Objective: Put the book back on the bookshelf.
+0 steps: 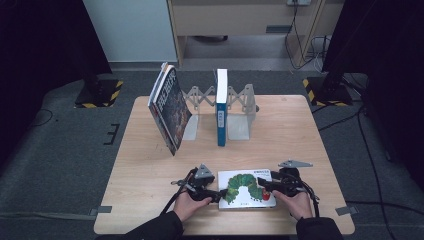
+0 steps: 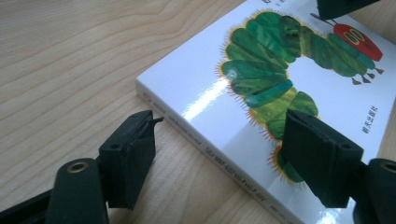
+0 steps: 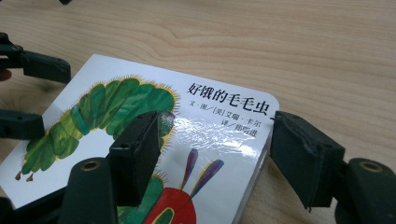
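Caterpillar book flat at the tabletop's near edge; left claw spread astride its spine corner; right claw spread astride the opposite corner; risk: glossy cover may slip out when squeezed.

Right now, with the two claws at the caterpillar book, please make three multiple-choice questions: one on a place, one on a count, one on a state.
1. Where does the caterpillar book lie?
A. flat at the table's near edge
B. upright in the rack
C. on the floor

2. How many books stand at the bookend rack?
A. one
B. two
C. four

3. How is the left claw?
A. shut above the book
B. open, astride the book's edge
C. holding the blue book

Answers:
1 A, it lies flat between both hands.
2 B, the dark book leans, the blue book stands upright.
3 B, one jaw is over the cover, the other off the spine.
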Tool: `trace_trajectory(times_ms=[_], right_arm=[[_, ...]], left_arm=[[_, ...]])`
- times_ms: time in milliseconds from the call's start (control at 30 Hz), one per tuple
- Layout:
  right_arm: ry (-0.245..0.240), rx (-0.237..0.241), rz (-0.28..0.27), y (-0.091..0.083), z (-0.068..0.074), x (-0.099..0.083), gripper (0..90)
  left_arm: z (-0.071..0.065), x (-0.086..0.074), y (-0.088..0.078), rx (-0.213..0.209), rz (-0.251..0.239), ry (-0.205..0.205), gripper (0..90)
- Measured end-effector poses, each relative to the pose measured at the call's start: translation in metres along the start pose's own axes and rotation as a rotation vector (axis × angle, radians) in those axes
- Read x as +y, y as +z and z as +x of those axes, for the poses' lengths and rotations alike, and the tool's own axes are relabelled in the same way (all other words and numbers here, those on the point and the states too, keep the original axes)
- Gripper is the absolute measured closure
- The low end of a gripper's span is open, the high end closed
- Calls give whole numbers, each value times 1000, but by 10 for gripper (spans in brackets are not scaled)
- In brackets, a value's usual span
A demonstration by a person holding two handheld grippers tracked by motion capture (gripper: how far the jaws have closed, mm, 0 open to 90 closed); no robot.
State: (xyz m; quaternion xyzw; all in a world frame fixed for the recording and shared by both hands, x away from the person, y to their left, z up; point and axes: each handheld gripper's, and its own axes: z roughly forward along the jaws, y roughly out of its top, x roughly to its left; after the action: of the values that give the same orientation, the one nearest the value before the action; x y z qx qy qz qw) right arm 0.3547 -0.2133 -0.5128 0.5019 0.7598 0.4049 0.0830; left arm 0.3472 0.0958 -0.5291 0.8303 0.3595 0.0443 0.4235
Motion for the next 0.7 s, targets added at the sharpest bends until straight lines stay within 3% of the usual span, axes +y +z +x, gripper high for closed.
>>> trace_trajectory(times_ms=[133, 700], right_arm=[[6, 12, -7, 1, 1, 2, 326], [75, 68, -110, -4, 0, 11, 323]], left_arm=[[-3, 0, 2, -24, 1, -8, 258], [-2, 1, 6, -14, -31, -10, 194]])
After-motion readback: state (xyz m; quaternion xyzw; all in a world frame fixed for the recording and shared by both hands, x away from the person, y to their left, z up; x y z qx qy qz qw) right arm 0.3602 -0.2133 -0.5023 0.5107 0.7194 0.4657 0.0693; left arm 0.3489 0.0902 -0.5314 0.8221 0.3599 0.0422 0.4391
